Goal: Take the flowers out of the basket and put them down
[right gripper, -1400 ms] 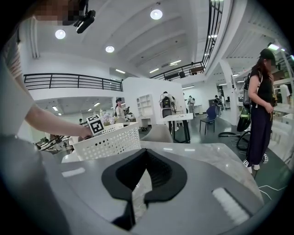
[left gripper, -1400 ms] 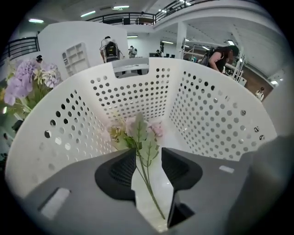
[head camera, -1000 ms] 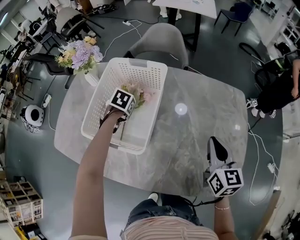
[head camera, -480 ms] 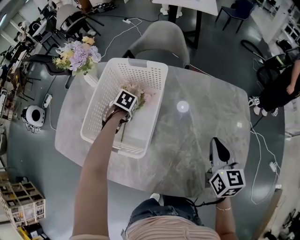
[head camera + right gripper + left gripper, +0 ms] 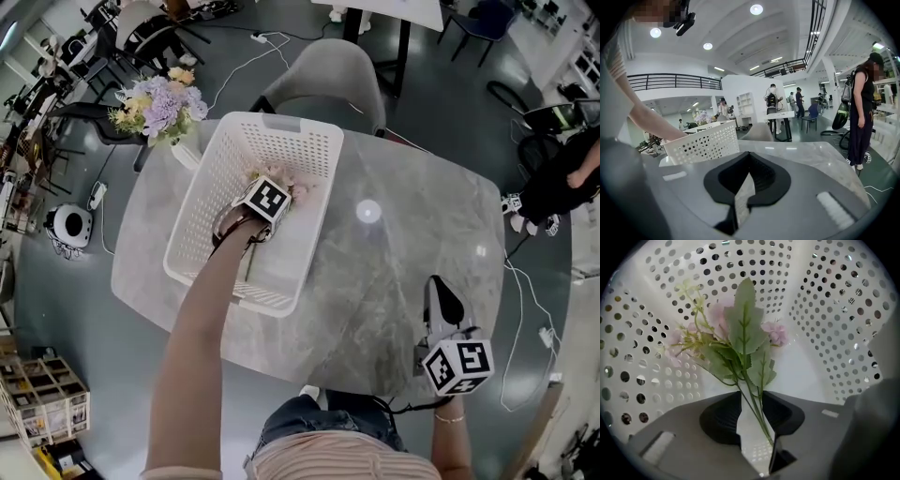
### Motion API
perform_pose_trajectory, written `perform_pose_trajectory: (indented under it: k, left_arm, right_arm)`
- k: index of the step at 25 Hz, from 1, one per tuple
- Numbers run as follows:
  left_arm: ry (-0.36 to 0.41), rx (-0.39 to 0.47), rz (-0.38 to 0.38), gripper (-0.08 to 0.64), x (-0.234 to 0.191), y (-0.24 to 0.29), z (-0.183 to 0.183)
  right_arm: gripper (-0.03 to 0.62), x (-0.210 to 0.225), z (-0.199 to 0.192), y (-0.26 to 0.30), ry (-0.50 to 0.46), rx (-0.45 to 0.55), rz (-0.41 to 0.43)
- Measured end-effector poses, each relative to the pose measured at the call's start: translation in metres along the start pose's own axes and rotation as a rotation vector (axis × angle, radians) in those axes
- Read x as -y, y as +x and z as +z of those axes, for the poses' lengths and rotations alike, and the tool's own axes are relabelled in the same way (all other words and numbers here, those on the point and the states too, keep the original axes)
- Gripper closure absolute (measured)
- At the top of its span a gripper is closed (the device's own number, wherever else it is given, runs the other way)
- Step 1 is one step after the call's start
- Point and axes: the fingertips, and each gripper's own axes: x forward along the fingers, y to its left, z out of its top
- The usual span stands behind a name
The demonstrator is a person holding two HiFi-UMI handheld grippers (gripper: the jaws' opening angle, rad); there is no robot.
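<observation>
A small sprig of artificial flowers (image 5: 743,333) with pale pink blooms and green leaves lies inside the white perforated basket (image 5: 202,187) on the grey marble table (image 5: 394,253). My left gripper (image 5: 248,223) points straight down into the basket. Its jaws have just been closing and stand either side of the thin green stems (image 5: 757,413), with a gap still showing beside them. In the head view the blooms (image 5: 298,187) peek out just beyond the marker cube. My right gripper (image 5: 439,286) hovers over the table's near right part, shut and holding nothing.
A bouquet of purple and cream flowers (image 5: 159,103) stands at the table's far left corner, beside the basket. A grey chair (image 5: 323,80) sits behind the table. A person (image 5: 860,103) stands to the right, and cables lie on the floor.
My left gripper has sunk a little lower into the basket over the flower stems. The right gripper has stayed where it was.
</observation>
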Motion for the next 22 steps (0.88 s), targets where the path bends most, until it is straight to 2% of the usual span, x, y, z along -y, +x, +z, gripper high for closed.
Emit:
perform_pose_trajectory:
  k: [3,6,10,14,18,22]
  left_arm:
    - [0.032,0.005,0.022,0.417,0.003,0.0,0.002]
    - [0.086,0.053,0.07,0.425,-0.003,0.001,0.015]
    - [0.072,0.043,0.049,0.432,0.001,0.001,0.01]
    - [0.094,0.066,0.061,0.459,-0.001,0.001,0.017]
    - [0.076,0.037,0.046,0.472,0.003,0.002,0.01]
    - [0.094,0.061,0.059,0.485,0.002,0.002,0.018]
  right_arm:
    - [0.586,-0.001,0.0,0.001,-0.008,-0.007,0.007]
    - [0.586,-0.002,0.0,0.006,-0.014,-0.014,0.019]
    - [0.586,-0.007,-0.001,0.018,-0.03,-0.041,0.044]
    - [0.586,-0.017,-0.002,0.038,-0.047,-0.068,0.093]
    - [0.586,-0.03,0.0,0.065,-0.058,-0.092,0.148]
    - [0.586,-0.042,0.005,0.094,-0.09,-0.112,0.181]
